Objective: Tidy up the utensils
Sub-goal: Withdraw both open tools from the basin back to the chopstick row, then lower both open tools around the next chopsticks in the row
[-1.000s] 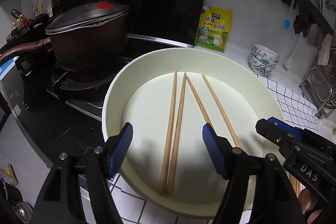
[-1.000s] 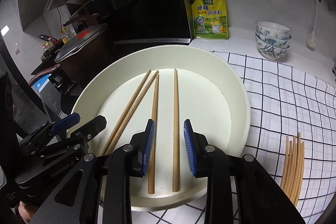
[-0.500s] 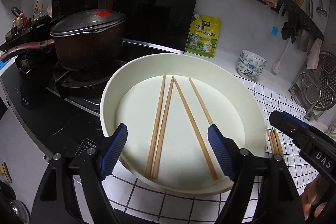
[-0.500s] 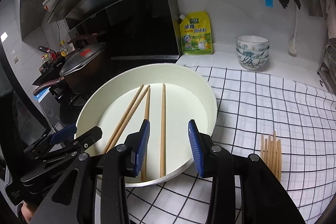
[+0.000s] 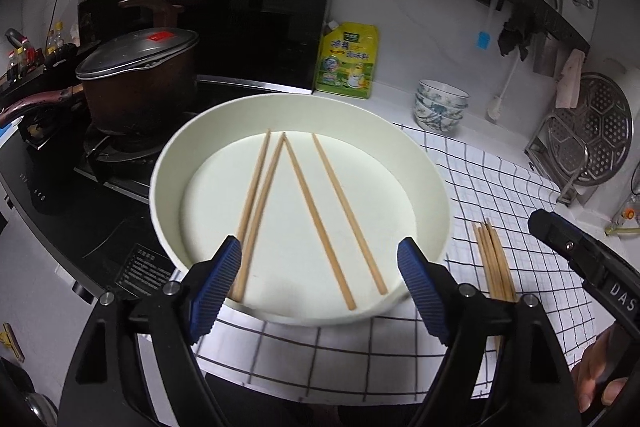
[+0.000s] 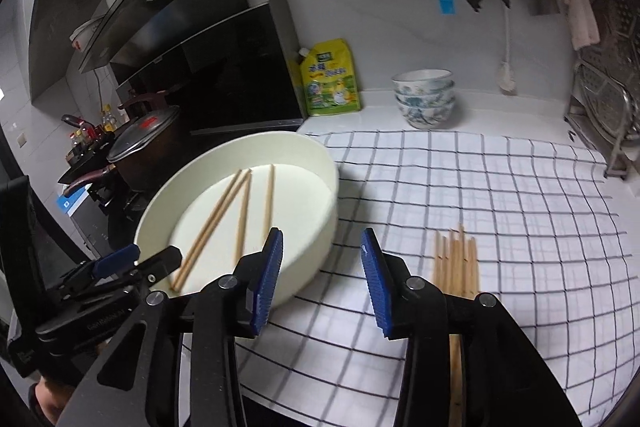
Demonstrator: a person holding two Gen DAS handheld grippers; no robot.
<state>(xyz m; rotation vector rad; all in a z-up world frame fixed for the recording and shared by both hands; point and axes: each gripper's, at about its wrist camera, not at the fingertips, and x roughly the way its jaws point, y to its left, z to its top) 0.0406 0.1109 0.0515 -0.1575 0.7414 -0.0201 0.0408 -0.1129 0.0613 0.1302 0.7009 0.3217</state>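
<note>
Right claw — wider, farther back

Surface: a white kitchen countertop, partly covered by a white cloth with a dark grid pattern.
On the cloth: a round, shallow cream-white basin is set at its left side (its left edge is seen over the black stove); a bundle of light wooden chopsticks is laid just to its right, apart from it.
On the bare counter: a stack of blue-patterned white ceramic bowls and a yellow-green seasoning pouch are stood by the wall.
</note>
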